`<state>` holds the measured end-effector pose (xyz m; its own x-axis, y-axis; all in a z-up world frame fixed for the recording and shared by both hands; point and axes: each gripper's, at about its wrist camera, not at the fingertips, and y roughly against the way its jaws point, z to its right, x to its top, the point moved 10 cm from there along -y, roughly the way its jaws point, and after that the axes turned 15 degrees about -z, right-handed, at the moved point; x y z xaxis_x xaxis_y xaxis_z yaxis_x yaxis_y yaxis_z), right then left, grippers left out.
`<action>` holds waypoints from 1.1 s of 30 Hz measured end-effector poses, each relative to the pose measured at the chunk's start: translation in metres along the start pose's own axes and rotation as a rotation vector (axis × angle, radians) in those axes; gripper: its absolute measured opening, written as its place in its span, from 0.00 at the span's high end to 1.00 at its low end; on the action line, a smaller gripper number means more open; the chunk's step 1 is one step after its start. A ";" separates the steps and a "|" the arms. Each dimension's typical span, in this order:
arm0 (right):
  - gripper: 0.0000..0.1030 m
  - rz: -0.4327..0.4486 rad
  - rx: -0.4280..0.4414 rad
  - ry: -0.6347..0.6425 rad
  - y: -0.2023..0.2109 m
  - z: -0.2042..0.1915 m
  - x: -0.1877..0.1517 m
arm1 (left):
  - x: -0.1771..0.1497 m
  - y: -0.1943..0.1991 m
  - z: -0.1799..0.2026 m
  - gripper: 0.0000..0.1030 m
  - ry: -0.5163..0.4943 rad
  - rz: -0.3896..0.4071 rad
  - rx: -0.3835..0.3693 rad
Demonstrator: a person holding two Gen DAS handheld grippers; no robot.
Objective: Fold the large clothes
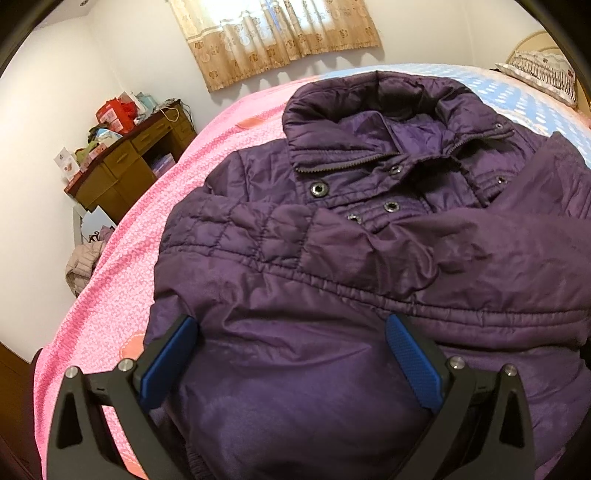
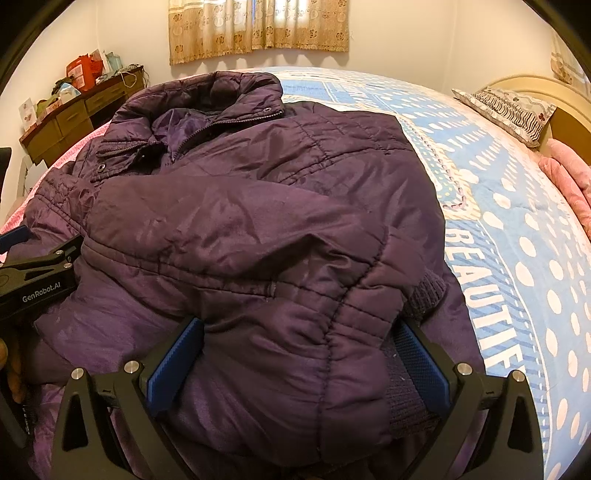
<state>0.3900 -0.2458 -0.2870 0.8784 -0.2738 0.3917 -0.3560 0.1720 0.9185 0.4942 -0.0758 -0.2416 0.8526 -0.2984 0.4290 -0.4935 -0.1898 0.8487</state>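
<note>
A dark purple quilted jacket (image 1: 369, 258) lies face up on the bed, collar toward the far wall, both sleeves folded across its chest. My left gripper (image 1: 291, 328) is open, its blue-padded fingers spread over the jacket's lower left hem area. My right gripper (image 2: 301, 332) is open over the jacket (image 2: 258, 221) at its lower right, by the folded sleeve and its knit cuff (image 2: 424, 291). The left gripper's body shows at the left edge of the right wrist view (image 2: 37, 273).
The bed has a pink cover (image 1: 122, 295) on the left and a blue dotted cover (image 2: 517, 221) on the right. A pillow (image 2: 506, 107) lies by the headboard. A cluttered wooden desk (image 1: 125, 166) stands beyond the bed's left side. Curtains (image 2: 258, 29) hang on the far wall.
</note>
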 end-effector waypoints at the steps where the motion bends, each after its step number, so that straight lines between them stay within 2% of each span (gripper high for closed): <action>1: 0.01 0.000 0.000 0.000 0.000 0.000 0.000 | 0.000 0.000 0.000 0.00 -0.001 0.001 0.004; 12: 0.01 0.000 -0.031 0.009 -0.001 -0.001 0.000 | 0.000 0.001 0.003 0.00 -0.014 0.008 0.044; 25: 0.01 0.001 -0.056 0.015 -0.002 -0.002 0.000 | -0.001 0.003 0.004 0.00 -0.017 0.013 0.056; 27: 0.01 -0.004 -0.033 0.005 -0.001 -0.001 0.000 | -0.001 0.003 0.004 0.00 -0.015 0.012 0.047; 33: 0.01 -0.027 -0.001 0.048 0.019 0.006 -0.002 | -0.004 0.007 -0.003 0.00 -0.001 -0.009 -0.069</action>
<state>0.3796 -0.2477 -0.2702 0.9017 -0.2330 0.3641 -0.3319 0.1666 0.9285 0.4880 -0.0729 -0.2369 0.8566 -0.2980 0.4213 -0.4730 -0.1271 0.8718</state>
